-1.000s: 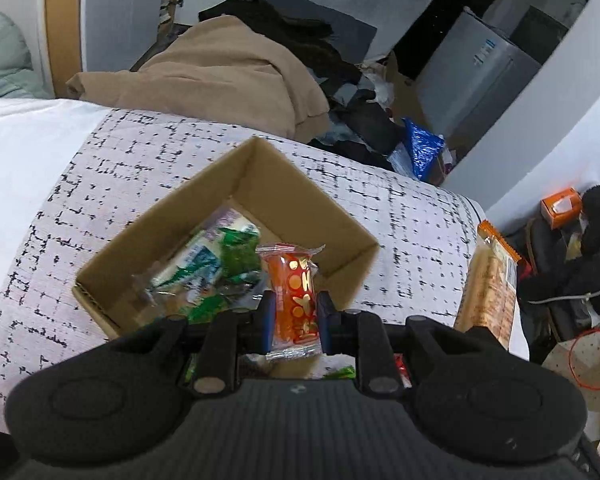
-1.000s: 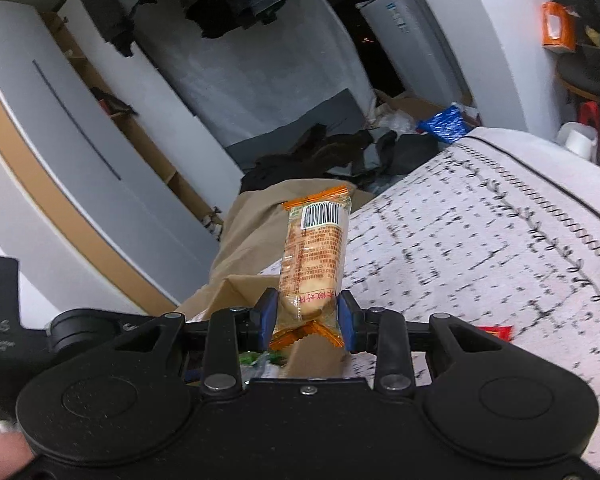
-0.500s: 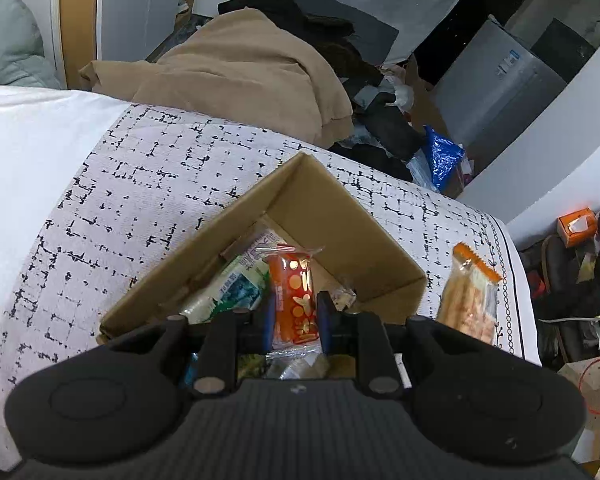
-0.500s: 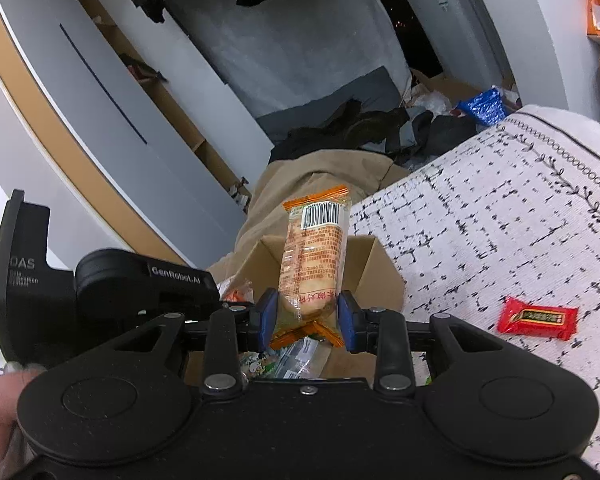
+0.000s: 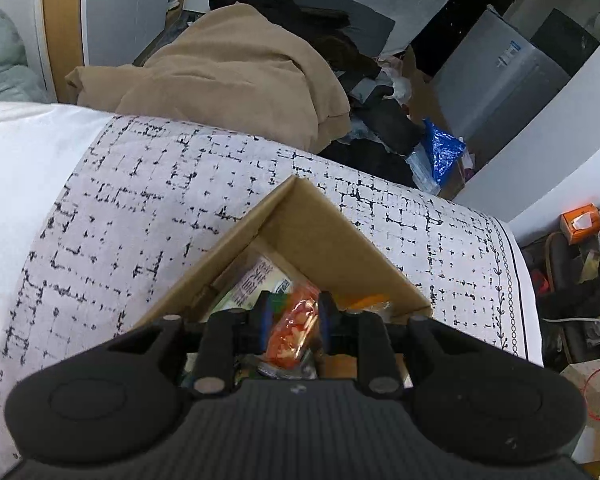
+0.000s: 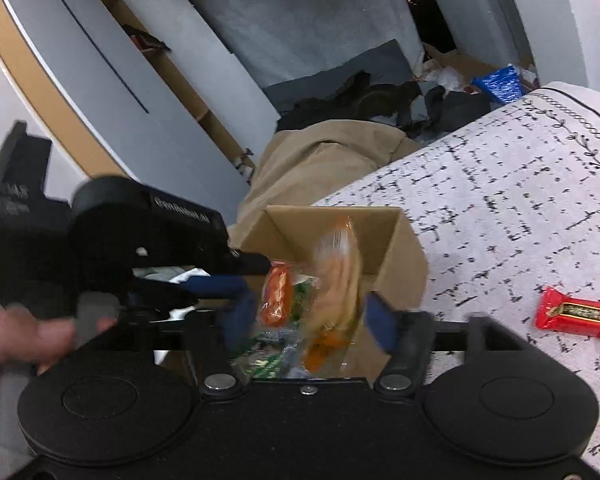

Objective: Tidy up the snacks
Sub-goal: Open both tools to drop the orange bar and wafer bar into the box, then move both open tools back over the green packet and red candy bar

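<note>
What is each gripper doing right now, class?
Left gripper: open, orange snack packet loose between its fingers, over the cardboard box.
Right gripper: open, biscuit packet dropping.

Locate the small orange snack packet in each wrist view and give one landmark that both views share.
Left wrist: orange snack packet sits bottom centre, between the left tool's fingers.
Right wrist: same packet lies left of centre, beside the left tool.
Shared landmark: the cardboard box.
</note>
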Available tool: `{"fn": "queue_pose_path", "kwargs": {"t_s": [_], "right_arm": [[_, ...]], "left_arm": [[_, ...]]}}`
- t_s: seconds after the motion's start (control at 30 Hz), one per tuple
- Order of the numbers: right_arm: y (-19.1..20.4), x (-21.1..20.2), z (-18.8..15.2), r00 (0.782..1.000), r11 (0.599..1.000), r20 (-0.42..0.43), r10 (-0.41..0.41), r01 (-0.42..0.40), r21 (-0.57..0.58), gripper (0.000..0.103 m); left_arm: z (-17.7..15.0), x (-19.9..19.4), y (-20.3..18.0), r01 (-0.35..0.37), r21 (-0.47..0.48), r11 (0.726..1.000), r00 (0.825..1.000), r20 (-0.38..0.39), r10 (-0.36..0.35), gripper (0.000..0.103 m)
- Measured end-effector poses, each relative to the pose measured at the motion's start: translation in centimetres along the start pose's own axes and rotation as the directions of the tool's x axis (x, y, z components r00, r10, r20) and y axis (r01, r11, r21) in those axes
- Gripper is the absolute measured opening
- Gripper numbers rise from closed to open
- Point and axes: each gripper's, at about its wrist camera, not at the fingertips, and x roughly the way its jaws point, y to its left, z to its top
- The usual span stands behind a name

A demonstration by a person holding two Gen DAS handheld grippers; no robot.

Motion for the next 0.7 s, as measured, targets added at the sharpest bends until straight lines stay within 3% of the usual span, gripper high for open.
{"fn": "queue_pose_path", "kwargs": {"t_s": [0.1, 0.53, 0.7], "right_arm": [[-0.5, -0.2, 0.0, 1.000, 1.000, -0.010, -0.013, 0.013, 0.007, 0.068], [-2.4, -3.1, 1.2, 0.995, 0.993, 0.014, -0.102, 0.101, 0.058, 0.073], [-3.0, -3.9, 1.5, 0.989, 0.987, -0.002, -0.148, 0.148, 0.061, 0.078]], "left_arm": [[0.1, 0.2, -0.2, 0.013, 0.004, 1.000, 1.000, -0.010, -0.013, 0.029], [-1.3, -1.1, -0.9, -0.039, 0.010, 0.999, 0.999, -0.006, 0.039, 0.074], [-2.5, -1.7, -2.1, -0.048, 0.046, 0.998, 0.999, -0.003, 0.048, 0.080]]}}
